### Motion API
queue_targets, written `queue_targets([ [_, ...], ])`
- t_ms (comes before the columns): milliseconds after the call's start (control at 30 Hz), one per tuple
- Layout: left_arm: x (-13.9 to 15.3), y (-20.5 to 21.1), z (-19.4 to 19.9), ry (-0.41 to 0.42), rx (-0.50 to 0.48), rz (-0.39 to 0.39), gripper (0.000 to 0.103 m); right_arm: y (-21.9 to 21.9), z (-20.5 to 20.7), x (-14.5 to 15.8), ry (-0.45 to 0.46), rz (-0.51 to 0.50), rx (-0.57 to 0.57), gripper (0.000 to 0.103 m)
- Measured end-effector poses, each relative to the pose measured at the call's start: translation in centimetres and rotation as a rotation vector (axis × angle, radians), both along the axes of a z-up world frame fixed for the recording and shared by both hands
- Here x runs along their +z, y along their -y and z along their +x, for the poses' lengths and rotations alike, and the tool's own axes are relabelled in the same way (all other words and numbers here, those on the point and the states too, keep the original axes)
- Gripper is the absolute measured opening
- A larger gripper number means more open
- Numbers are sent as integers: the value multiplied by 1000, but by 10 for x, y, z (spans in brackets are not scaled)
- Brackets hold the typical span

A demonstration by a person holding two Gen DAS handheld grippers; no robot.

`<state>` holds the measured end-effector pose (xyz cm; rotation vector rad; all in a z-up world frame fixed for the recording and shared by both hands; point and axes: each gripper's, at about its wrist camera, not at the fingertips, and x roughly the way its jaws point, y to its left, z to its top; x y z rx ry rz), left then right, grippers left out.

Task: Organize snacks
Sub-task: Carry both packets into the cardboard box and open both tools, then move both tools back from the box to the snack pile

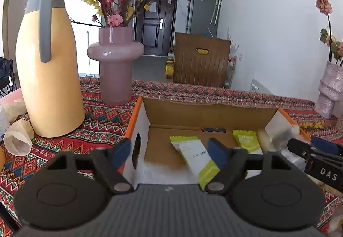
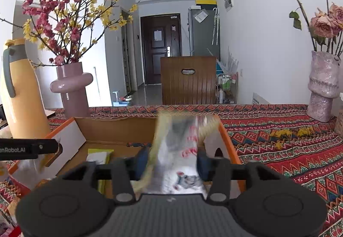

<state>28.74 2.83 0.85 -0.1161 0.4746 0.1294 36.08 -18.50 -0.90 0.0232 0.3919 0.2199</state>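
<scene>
An open cardboard box with orange edges sits on the patterned tablecloth. On its floor lie a green-and-white snack packet and a second green packet. My left gripper is open wide over the box's near left corner; its left finger is outside the box wall and its right finger is over the first packet. My right gripper hangs over the box's right end. A clear packet with red print stands between its fingers, blurred while the fingers are sharp. That gripper's fingers also show in the left wrist view.
A tall yellow jug and a pink vase of blossom branches stand left of the box, with paper cups beside them. A pale vase of dried roses stands at the far right. A wooden chair is behind the table.
</scene>
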Motion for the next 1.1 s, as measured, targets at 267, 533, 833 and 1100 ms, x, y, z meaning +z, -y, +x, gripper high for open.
queue_targets([
  [267, 6, 1, -9, 40, 21, -3, 103, 12, -9, 7, 26, 49, -20, 103],
  [533, 15, 4, -18, 49, 24, -2, 103, 13, -13, 10, 37, 47, -25, 103],
  [833, 52, 2, -64, 101, 35, -23, 103, 11, -45, 39, 110, 24, -14, 103],
  [1100, 51, -1, -108, 94, 8, 6, 103, 14, -95, 53, 143, 6, 26, 103],
])
